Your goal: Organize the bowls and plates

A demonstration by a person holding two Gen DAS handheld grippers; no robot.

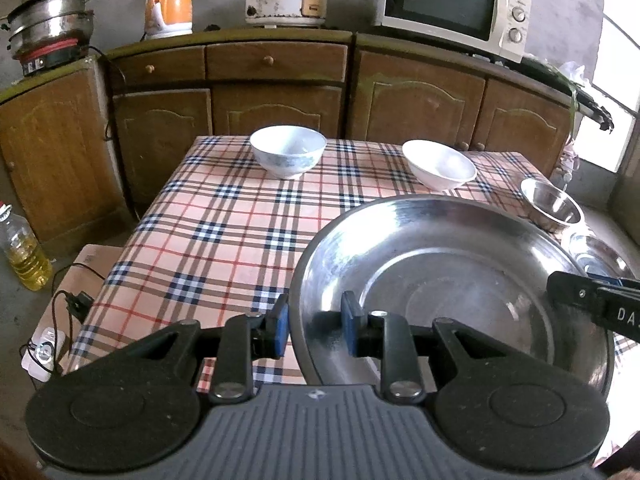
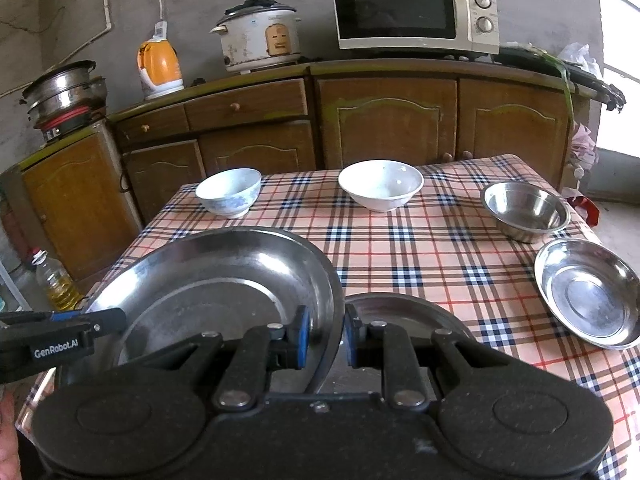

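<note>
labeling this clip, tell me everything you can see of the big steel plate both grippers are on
The big steel plate is round, shallow and shiny, with a flat centre, sloped wall and scuffed, reflective metal. It is empty. The left gripper clamps its left rim and the right gripper its right rim. It sits tilted over the checked tablecloth, above a second plate.

Second plate [image 2: 400,312] half behind claw [image 2: 324,336]

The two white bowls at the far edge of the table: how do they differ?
The patterned bowl has blue decoration on its outer wall; the plain bowl is all white. The patterned bowl looks deeper with steeper sides; the plain bowl looks wider and more flared. The patterned bowl stands further left, near the table corner. Both stand upright and look empty on the checked tablecloth.
</note>
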